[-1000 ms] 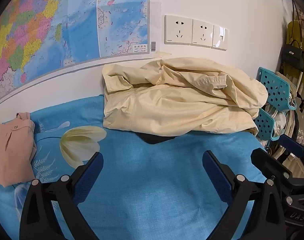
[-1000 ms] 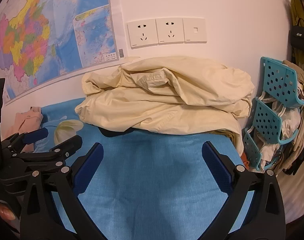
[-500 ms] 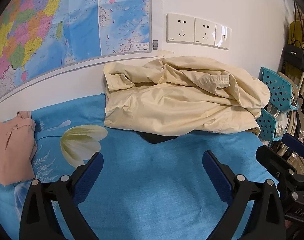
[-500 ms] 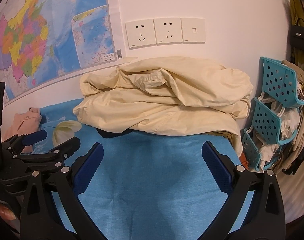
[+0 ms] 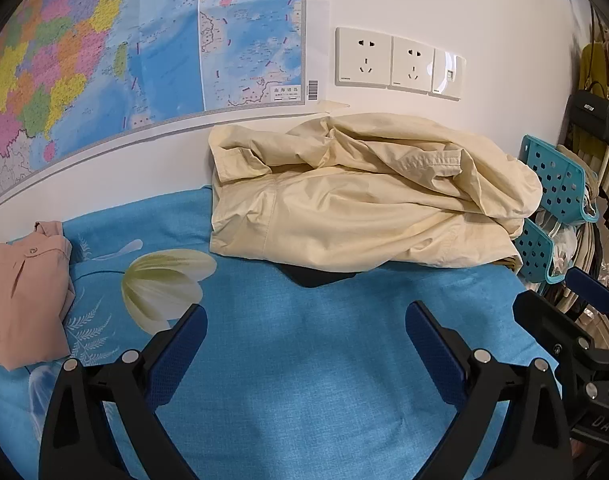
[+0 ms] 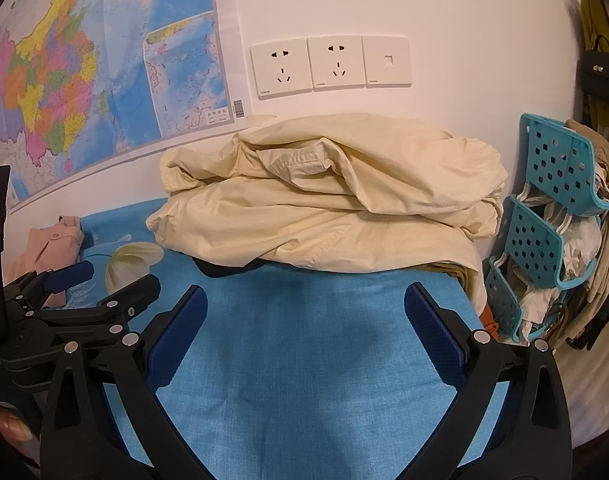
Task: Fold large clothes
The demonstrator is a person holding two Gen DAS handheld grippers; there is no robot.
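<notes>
A crumpled cream garment [image 5: 364,196] lies heaped against the wall at the far side of the blue-covered table [image 5: 304,380]; it also shows in the right wrist view [image 6: 328,204]. A dark garment [image 5: 316,276] peeks out from under its front edge. My left gripper [image 5: 304,320] is open and empty, hovering over the blue cloth short of the heap. My right gripper [image 6: 304,304] is open and empty, also short of the heap. The left gripper shows at the left of the right wrist view [image 6: 100,284].
A folded pink garment [image 5: 24,292] lies at the table's left. A teal plastic rack [image 6: 552,216] with hangers and clothes stands beyond the right edge. A map [image 5: 124,48] and wall sockets [image 5: 396,64] are on the wall behind.
Both grippers have shifted slightly; the heap sits a little lower and nearer in both views. Both stay open and empty.
</notes>
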